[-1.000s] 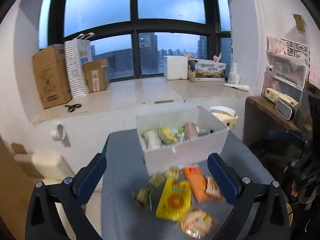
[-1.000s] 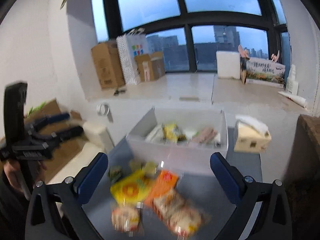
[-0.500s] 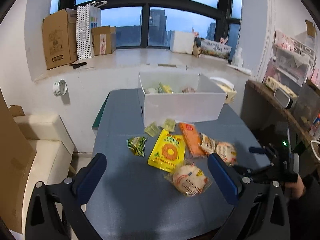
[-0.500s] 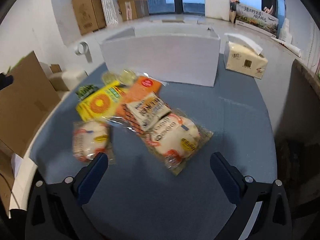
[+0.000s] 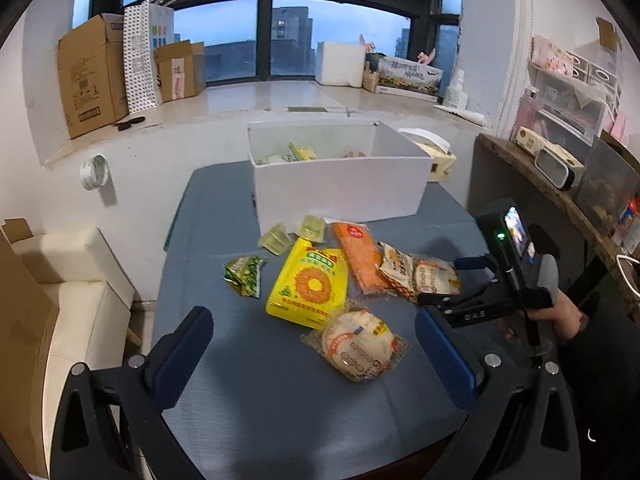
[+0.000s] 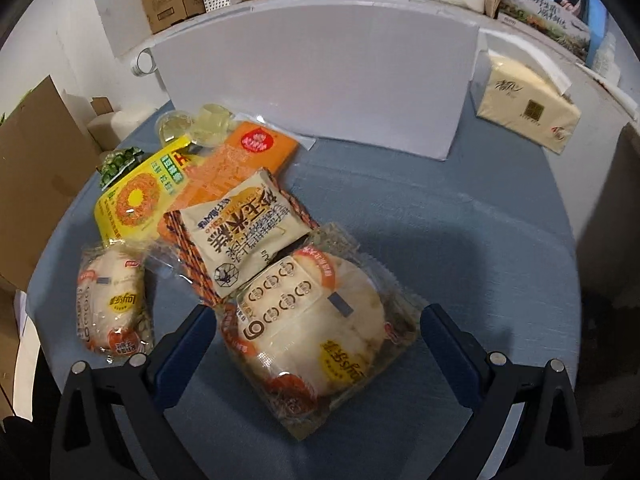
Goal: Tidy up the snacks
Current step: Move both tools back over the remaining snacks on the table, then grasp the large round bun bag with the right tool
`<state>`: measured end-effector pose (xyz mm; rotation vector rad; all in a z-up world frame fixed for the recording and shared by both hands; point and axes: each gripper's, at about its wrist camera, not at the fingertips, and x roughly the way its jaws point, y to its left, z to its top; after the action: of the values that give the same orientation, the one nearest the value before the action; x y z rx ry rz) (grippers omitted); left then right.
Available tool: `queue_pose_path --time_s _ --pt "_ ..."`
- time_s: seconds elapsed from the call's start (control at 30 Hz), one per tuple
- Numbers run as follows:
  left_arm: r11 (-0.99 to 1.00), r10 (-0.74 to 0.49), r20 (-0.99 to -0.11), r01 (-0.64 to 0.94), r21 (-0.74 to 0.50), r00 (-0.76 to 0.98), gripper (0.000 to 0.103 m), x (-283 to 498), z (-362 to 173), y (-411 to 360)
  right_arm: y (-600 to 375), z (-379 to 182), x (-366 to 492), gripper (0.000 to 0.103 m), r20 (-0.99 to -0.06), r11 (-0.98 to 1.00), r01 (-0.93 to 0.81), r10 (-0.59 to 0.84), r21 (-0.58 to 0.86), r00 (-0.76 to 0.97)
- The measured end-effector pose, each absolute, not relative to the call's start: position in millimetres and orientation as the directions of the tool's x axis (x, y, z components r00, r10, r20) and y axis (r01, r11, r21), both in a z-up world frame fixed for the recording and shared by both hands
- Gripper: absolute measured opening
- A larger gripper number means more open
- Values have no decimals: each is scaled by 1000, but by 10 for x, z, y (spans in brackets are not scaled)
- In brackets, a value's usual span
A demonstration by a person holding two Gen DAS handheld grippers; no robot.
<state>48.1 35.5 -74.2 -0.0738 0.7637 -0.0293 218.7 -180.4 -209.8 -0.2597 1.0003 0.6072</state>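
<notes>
Your right gripper is spread wide around the round bun pack, which lies well in front of the white box; lower it squarely and pinch the pack's middle, not its crinkly edge. Your left gripper hangs spread and empty (the wrapper shows a large "9").

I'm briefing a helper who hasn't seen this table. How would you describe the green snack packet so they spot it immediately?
Start at the white box at the back of the blue table; loose snacks lie in front of it. The green packet sits at the far left of that spread, beside the big yellow bag. It is the only green one, small, crinkled and leaf-patterned.
</notes>
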Motion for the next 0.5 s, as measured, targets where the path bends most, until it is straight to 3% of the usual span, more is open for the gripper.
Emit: queue_pose_path --time_s 0.5 --pt "998 -64 -725 24 -66 686 103 562 -872 206 -1702 -2200 2114 101 -848 752 -659 340 -13 405"
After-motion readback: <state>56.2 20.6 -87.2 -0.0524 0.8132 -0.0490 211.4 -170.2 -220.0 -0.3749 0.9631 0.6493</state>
